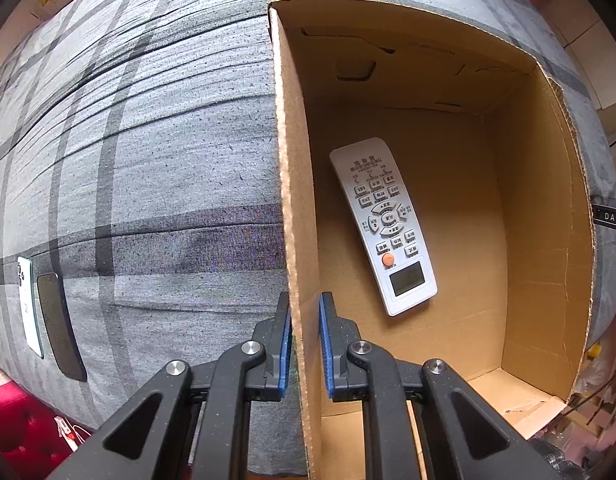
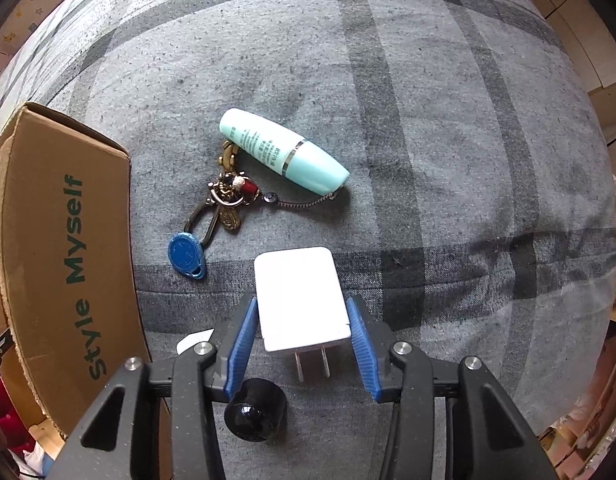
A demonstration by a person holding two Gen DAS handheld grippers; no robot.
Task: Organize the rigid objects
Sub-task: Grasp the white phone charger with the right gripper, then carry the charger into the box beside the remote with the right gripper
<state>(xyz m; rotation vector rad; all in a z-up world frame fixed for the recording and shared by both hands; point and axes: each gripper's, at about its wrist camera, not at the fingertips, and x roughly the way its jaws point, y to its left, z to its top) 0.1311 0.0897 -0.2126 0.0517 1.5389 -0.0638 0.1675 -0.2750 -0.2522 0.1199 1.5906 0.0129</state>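
Lighting: even, bright daylight; soft shadows. Focus sharp centrally. Heavy fisheye bending, dark vignetted corners, no glare

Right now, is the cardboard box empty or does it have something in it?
Not empty. One white remote control lies flat, buttons up, on the cardboard box floor; nothing else shows inside.

White remote (image 1: 383,226) flat in cardboard box (image 1: 547,208), white charger (image 2: 300,300), mint tube (image 2: 284,151), keychain (image 2: 224,208) on bedspread

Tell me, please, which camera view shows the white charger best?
The right wrist view: the charger lies on the cloth between the right gripper's open fingers, prongs toward the camera. The left wrist view does not show it.
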